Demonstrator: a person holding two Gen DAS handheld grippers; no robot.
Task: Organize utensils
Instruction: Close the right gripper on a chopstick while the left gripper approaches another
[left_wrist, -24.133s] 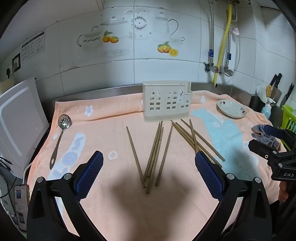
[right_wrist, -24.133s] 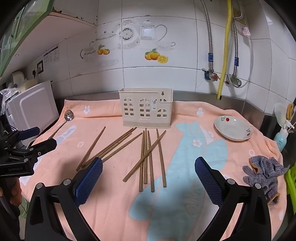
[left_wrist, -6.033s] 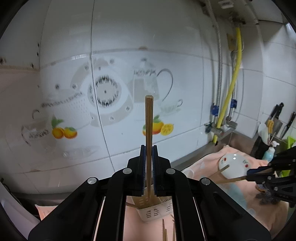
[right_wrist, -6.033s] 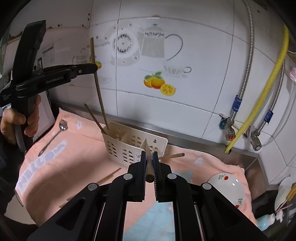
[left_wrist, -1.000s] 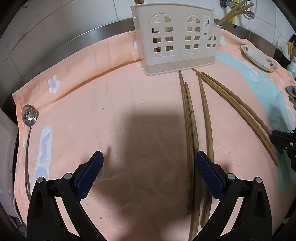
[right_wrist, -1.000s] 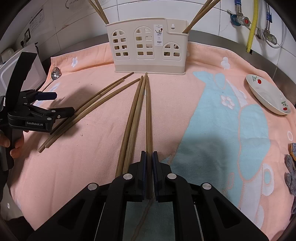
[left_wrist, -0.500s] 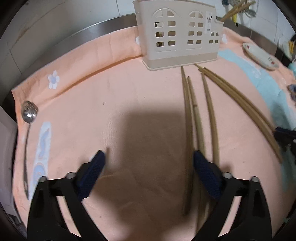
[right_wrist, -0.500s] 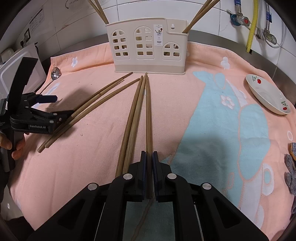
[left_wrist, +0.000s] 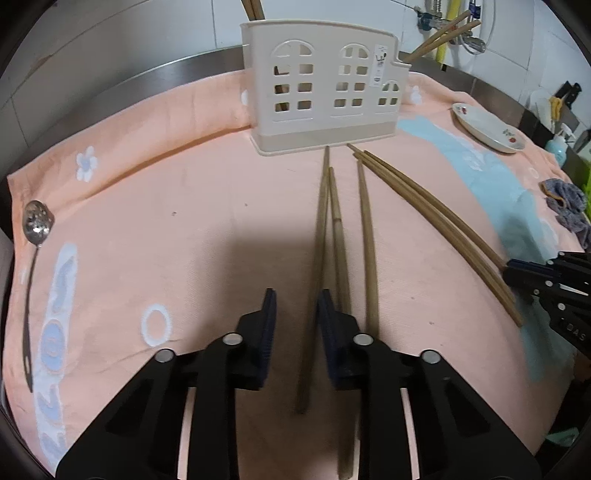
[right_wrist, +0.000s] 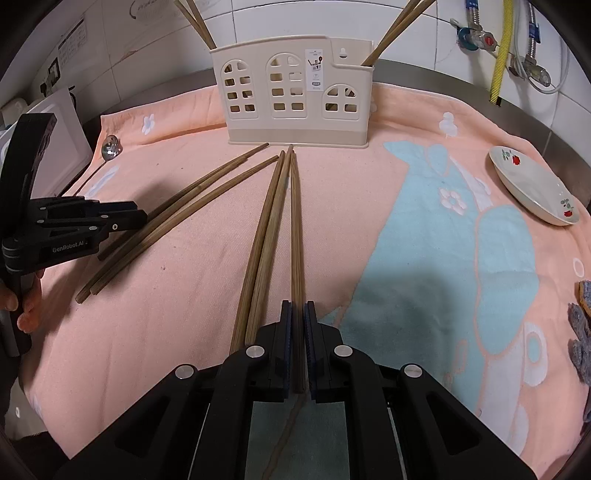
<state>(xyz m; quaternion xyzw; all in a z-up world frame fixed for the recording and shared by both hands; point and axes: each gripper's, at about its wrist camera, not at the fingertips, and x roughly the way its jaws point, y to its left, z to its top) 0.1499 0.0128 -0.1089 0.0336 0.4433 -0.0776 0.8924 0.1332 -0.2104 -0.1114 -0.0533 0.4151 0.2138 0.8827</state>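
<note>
Several wooden chopsticks lie on the peach towel (left_wrist: 166, 221) in front of the cream utensil holder (left_wrist: 325, 92), which has chopsticks standing at both ends. My left gripper (left_wrist: 295, 306) points down at the left group and its jaws are closing. One chopstick (left_wrist: 321, 229) lies between them against the right pad, with a gap still showing at the left pad. My right gripper (right_wrist: 297, 314) is shut on the near end of a chopstick (right_wrist: 295, 221) that rests on the towel beside two others. The left gripper (right_wrist: 140, 218) shows at the left of the right wrist view.
A slotted metal spoon (left_wrist: 37, 225) lies at the towel's left edge. A small plate (left_wrist: 487, 127) and grey gloves (left_wrist: 565, 206) sit at the right. A white appliance (right_wrist: 62, 136) stands at the far left. The steel counter rim and tiled wall run behind the holder.
The left gripper's jaws have come from wide apart to narrow around one chopstick, and the gripper shifted slightly over it. The right gripper and its chopstick have not moved.
</note>
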